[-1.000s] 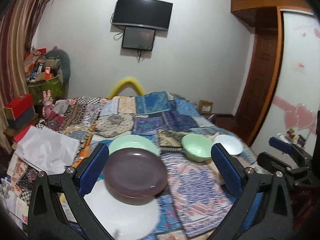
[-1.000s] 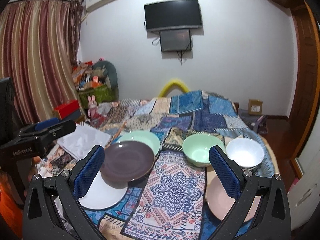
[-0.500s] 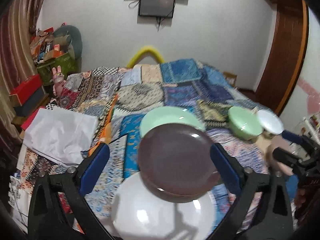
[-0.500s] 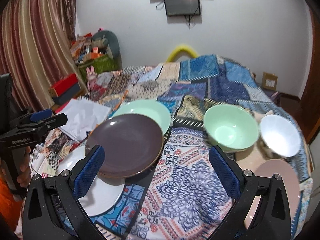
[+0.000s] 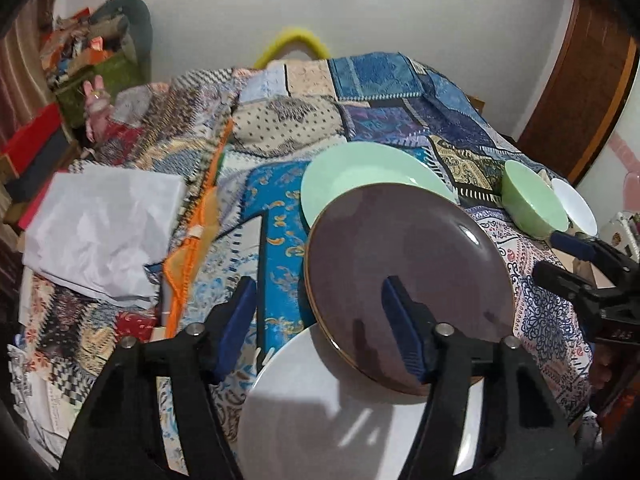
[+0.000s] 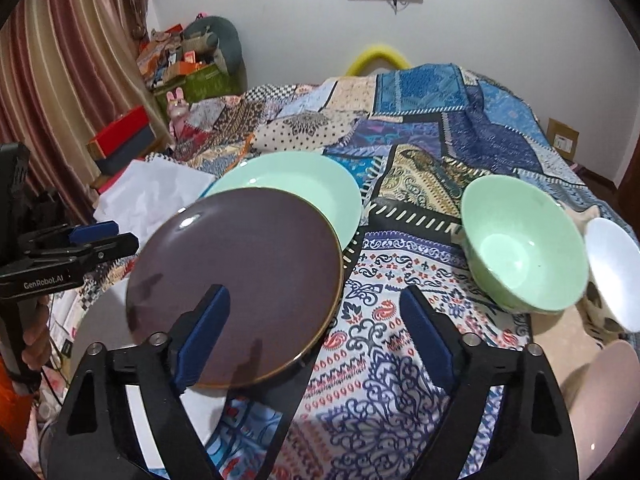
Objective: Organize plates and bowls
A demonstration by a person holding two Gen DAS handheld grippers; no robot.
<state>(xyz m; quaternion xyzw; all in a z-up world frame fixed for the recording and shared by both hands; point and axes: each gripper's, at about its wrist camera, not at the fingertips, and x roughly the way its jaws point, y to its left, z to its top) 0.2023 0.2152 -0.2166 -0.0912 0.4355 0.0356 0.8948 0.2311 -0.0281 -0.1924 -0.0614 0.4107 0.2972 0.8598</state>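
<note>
Covering the bed, a patchwork quilt (image 6: 420, 184) is carrying a brown plate (image 5: 408, 280) leaning on white (image 5: 320, 412) and green plates (image 6: 304, 188). Both left gripper (image 5: 320, 320) and right gripper (image 6: 316, 332) are closing their fingers, gripping nothing.

Bed (image 6: 420, 128) covered with a patchwork quilt (image 6: 400, 320). Lying on it: a mint-green plate (image 6: 320, 184), a white plate (image 5: 320, 420), a mint-green bowl (image 6: 524, 240), a white bowl (image 6: 612, 268), a pink plate (image 6: 600, 400), and crumpled white paper (image 5: 100, 232).
</note>
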